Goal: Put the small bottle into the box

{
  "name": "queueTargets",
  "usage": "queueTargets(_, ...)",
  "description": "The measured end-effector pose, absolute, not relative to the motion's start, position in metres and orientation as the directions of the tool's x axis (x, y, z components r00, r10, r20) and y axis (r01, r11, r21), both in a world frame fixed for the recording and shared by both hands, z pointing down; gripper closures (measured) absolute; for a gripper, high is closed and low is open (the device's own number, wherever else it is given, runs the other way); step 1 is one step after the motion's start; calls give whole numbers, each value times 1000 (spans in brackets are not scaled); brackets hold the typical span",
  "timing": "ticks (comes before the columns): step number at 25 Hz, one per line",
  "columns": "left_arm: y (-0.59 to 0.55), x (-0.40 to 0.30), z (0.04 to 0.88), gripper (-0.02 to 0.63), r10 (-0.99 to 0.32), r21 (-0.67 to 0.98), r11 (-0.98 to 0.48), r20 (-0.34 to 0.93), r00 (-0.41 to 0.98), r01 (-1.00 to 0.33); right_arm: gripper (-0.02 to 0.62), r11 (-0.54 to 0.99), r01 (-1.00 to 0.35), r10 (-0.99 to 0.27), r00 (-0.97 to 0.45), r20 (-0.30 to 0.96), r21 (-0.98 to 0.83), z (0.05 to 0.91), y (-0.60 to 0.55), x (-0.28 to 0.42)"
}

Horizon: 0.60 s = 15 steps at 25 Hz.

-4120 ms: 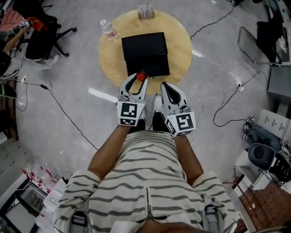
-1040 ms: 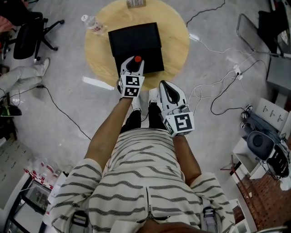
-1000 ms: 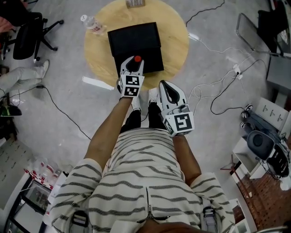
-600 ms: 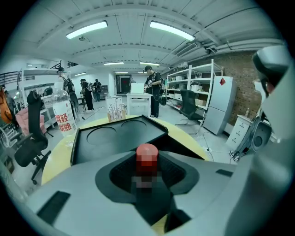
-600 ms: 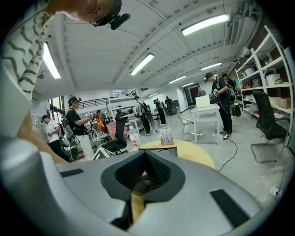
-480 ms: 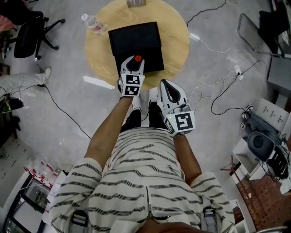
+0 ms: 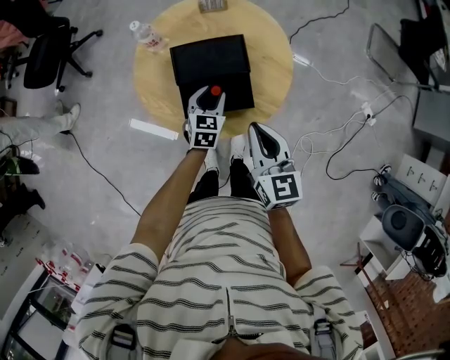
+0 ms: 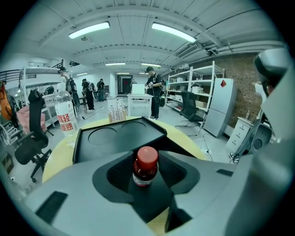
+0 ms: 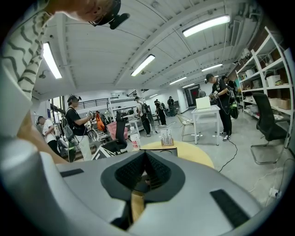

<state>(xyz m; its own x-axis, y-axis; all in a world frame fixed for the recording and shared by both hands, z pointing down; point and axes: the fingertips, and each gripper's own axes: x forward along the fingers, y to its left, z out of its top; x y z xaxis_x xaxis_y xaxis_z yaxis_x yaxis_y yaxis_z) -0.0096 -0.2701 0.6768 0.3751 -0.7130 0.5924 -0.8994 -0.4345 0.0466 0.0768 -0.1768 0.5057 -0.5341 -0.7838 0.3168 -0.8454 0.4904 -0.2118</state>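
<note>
Closest in: striped shirt [image 7: 225, 281], both forearms [image 7: 165, 211] reaching forward. Next out, right gripper [image 7: 257, 132], hanging over the grey floor [image 7: 63, 211] just short of the table, pads pressed together, nothing between them.

Further on and a touch left, left gripper [image 7: 209, 97], out over the near half of the black box [image 7: 211, 60]. Jaws opening right now, spread wide, small bottle [image 8: 145, 167] upright between them: red cap, dark body, pale label, a sliver of gap on either side, neither pad pressing on it. Base of the bottle hidden behind the gripper body, so no telling whether it rests on the box's floor.

Beyond the cap, the far half of the box, flat black with two shallow round recesses [image 8: 103, 135] side by side. All of it on a round wooden table [image 7: 274, 63].

Out at the far left of the tabletop, a clear water bottle [image 7: 146, 36] with red print on its label, apart from the box. At the far edge, a small rack [image 7: 212, 5] of thin upright items.

Past the table, an office chair [image 7: 49, 56] off to the left, and in the distance people [image 8: 152, 92] standing near shelves [image 8: 193, 87].
</note>
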Motion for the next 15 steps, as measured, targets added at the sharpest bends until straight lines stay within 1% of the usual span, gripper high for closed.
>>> queueTargets(7,-268,-10,666,439,-726,35,-436,577,374,-899,577,495,-846,-791,-534,298,-200,500,-174,75)
queueTargets(15,-259,-12,636,439,-751,38,-420,546,371,-907,577,504,-843,-798,-537,274,-187,488,-169,73)
